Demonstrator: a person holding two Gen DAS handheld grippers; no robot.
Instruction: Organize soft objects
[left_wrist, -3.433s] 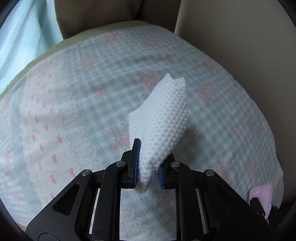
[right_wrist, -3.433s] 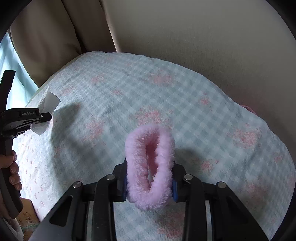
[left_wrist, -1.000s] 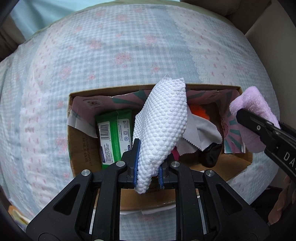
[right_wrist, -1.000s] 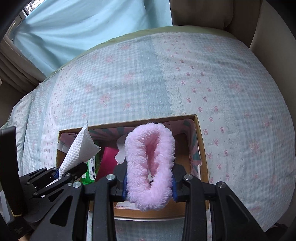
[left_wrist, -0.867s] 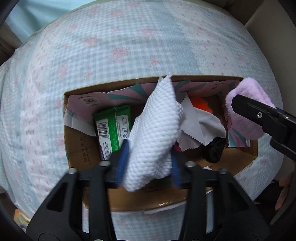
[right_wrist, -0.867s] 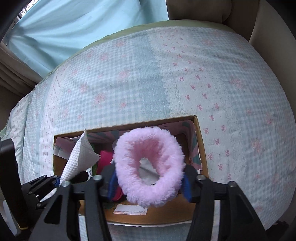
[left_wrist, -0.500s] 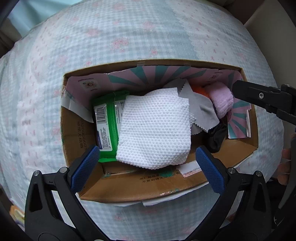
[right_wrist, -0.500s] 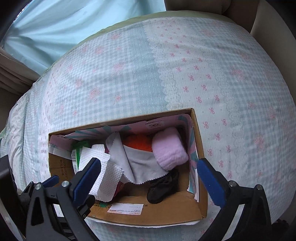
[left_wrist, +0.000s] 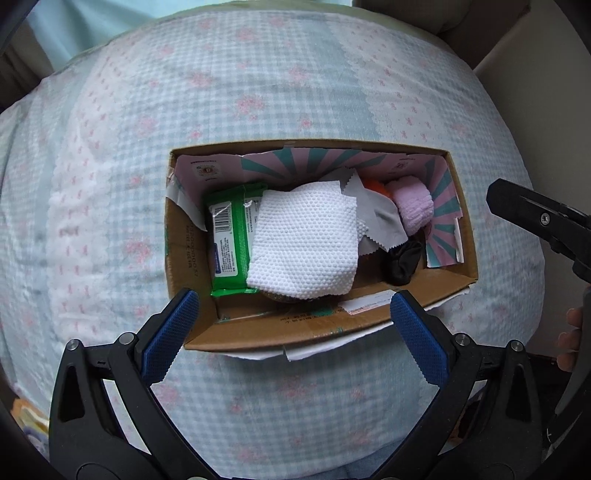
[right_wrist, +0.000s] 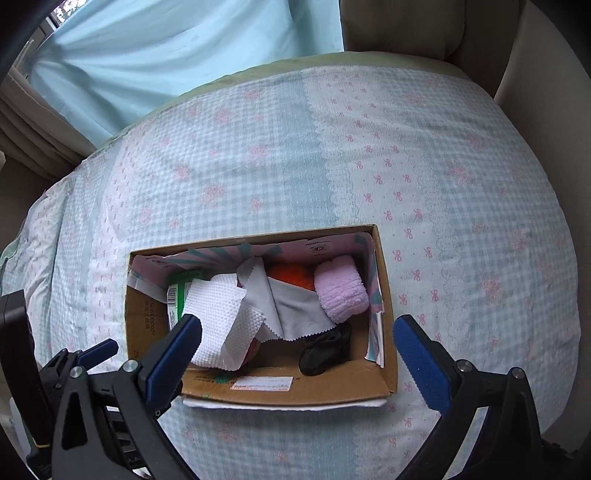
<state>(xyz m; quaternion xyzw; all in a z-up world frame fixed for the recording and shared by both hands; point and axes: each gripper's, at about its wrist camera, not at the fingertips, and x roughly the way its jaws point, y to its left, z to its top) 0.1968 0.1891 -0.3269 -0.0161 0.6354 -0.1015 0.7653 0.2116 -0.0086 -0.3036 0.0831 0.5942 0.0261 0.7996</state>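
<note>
An open cardboard box (left_wrist: 280, 334) (right_wrist: 317, 386) sits on the bed. Inside lie a white textured cloth (left_wrist: 304, 242) (right_wrist: 218, 321), a fluffy pink scrunchie (left_wrist: 413, 208) (right_wrist: 341, 288), a grey cloth (left_wrist: 382, 218) (right_wrist: 291, 310), an orange item (right_wrist: 290, 275), a black item (left_wrist: 404, 258) (right_wrist: 327, 350) and a green wipes pack (left_wrist: 229, 240). My left gripper (left_wrist: 293, 332) is open and empty above the box's near wall. My right gripper (right_wrist: 295, 350) is open and empty above the box; it also shows at the right edge of the left wrist view (left_wrist: 539, 218).
The bed has a checked blue and pink floral cover (right_wrist: 280, 158). A light blue curtain (right_wrist: 166, 51) hangs behind it and a beige headboard (right_wrist: 546, 48) stands to the right. The left gripper's body (right_wrist: 55, 373) shows at the lower left of the right wrist view.
Both grippers opened over the box; the white cloth and the pink scrunchie dropped in. Since half a second ago both grippers have risen slightly.
</note>
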